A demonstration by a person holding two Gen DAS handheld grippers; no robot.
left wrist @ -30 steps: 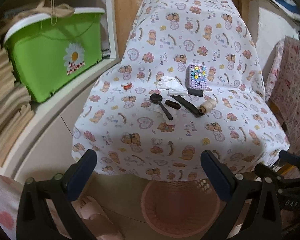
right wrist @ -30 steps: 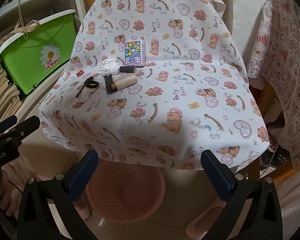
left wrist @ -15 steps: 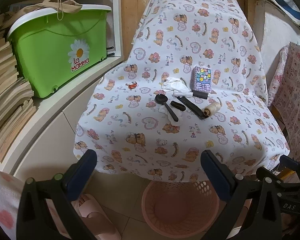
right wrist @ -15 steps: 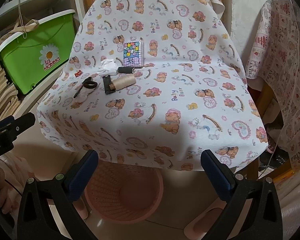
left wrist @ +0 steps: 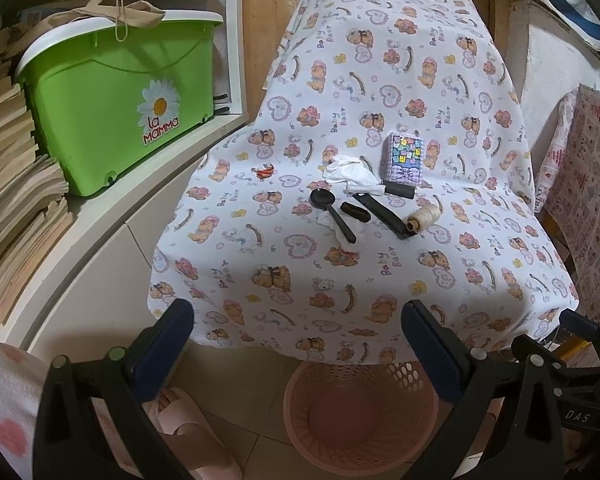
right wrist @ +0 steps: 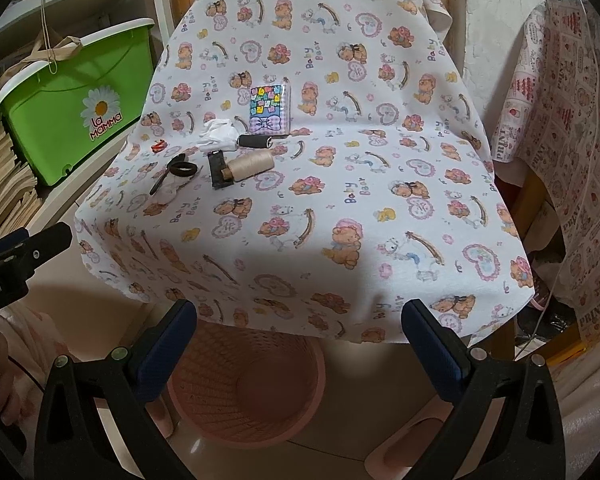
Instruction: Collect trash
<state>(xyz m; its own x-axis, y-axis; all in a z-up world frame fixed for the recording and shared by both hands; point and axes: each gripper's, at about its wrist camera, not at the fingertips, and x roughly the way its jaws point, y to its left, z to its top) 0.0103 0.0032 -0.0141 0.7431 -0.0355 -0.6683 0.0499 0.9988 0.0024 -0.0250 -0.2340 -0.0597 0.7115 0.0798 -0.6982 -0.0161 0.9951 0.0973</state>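
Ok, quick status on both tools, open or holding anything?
Left tool: open, holding nothing.
Right tool: open, holding nothing.

Left gripper (left wrist: pixel 298 344) held open in front of a cloth-covered surface (left wrist: pixel 380 272), a pink basket (left wrist: pixel 360 408) on the floor below its near edge.

Mid-surface lie a crumpled white tissue (left wrist: pixel 350 172), a black spoon (left wrist: pixel 332 214), a small dark brown piece (left wrist: pixel 355 212), a black flat tool (left wrist: pixel 384 216), a spool of cream thread (left wrist: pixel 422 219) and a colourful packet (left wrist: pixel 404 156); a small red scrap (left wrist: pixel 265 171) lies nearer the left edge. A green tub (left wrist: pixel 116 112) stands on the shelf to the left.
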